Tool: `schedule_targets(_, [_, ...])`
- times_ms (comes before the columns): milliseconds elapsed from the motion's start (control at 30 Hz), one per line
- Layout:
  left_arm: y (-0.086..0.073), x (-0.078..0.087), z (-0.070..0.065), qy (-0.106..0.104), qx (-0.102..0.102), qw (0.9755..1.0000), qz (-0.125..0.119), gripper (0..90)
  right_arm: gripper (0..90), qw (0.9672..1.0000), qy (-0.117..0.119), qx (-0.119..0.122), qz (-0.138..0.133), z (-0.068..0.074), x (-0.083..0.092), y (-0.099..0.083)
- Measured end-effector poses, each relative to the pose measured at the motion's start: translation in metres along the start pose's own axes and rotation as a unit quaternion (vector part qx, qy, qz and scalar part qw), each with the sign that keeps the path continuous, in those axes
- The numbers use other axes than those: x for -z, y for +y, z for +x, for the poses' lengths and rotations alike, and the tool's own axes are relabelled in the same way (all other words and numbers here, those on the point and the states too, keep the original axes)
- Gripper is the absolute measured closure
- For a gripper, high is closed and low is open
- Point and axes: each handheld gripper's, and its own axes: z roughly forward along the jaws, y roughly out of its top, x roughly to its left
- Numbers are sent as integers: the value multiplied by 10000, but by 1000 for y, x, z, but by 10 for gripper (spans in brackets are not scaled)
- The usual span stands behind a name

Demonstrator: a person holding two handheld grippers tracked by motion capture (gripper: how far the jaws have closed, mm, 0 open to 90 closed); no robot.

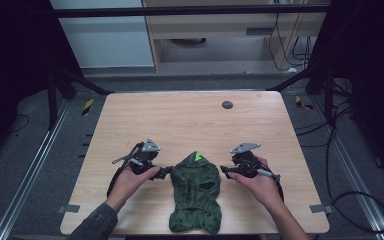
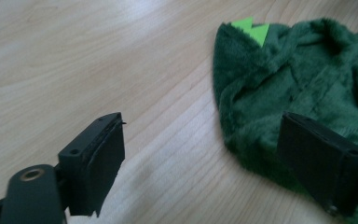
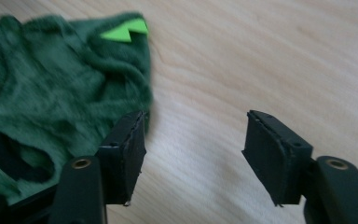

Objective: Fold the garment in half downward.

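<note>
A dark green fuzzy garment (image 1: 196, 192) with a bright green zigzag tab (image 1: 198, 156) at its far tip lies flat near the table's front edge. It has dark openings in its middle. My left gripper (image 1: 167, 172) sits just left of it, held in a hand. In the left gripper view the left gripper (image 2: 205, 158) stands open, one jaw over bare wood and the other over the garment's (image 2: 298, 84) edge. My right gripper (image 1: 225, 170) sits just right of the garment. In the right gripper view the right gripper (image 3: 198, 156) is open over wood, one jaw beside the garment's (image 3: 51, 93) fringe.
The light wooden table (image 1: 190, 120) has a small black round cap (image 1: 227, 104) near its far edge. Grey tape tabs (image 1: 320, 208) mark the front corners. Cables and metal frame rails lie on the floor around the table.
</note>
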Motion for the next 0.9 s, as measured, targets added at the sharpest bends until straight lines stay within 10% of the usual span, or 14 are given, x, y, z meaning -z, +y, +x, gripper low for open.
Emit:
schedule_targets(533, [12, -21, 13, -714, 7, 9972, 223, 407, 757, 9976, 668, 116, 130, 0, -21, 25])
schedule_targets(900, [6, -37, 9, -814, -29, 9954, 497, 454, 650, 9963, 820, 32, 245, 6, -36, 26])
